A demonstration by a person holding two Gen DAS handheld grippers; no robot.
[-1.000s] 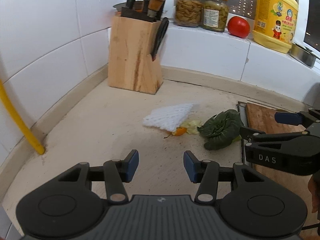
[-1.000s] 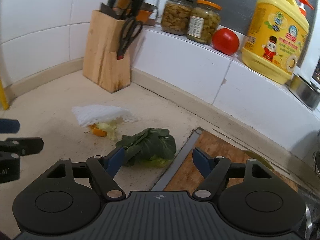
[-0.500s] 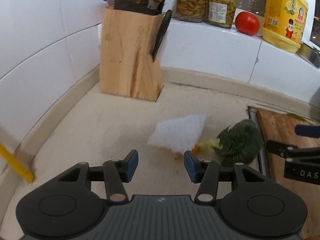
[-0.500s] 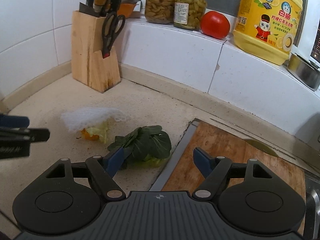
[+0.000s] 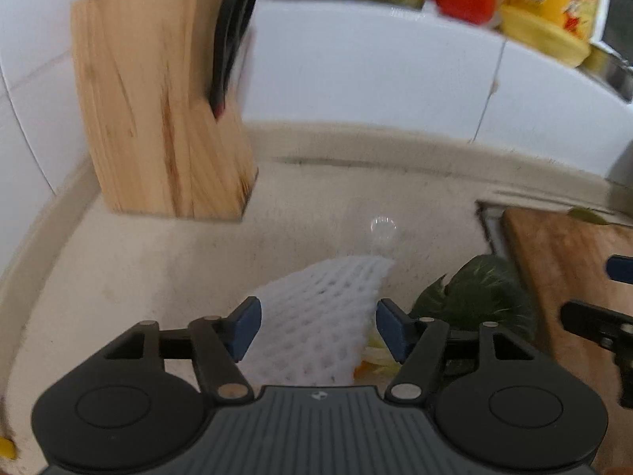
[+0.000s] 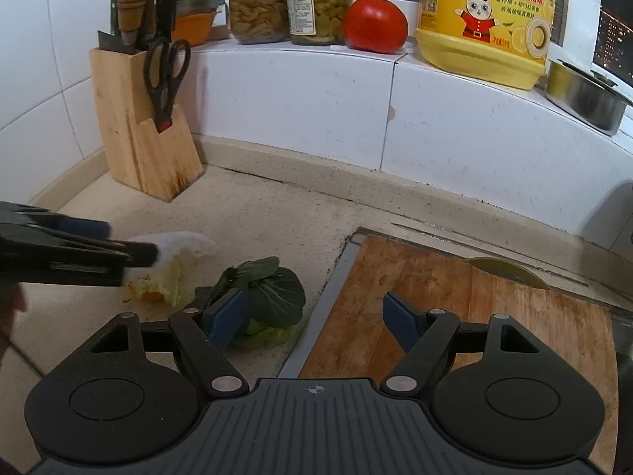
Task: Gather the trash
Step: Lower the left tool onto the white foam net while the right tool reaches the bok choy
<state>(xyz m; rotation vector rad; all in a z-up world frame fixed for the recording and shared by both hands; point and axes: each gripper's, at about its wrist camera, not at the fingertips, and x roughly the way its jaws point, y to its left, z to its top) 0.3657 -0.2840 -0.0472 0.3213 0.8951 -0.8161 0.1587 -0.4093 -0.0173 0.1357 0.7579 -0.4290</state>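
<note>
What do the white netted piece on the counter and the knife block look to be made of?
White netted piece: looks like soft foam fruit netting, matte, with an open diamond mesh. Knife block: pale unpainted wood, judging by visible grain and a darker stain low down.

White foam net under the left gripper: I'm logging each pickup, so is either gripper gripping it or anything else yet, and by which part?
Nothing is held. The left gripper, jaws opening, straddles the white foam net without pressing; the right gripper is open.
</note>
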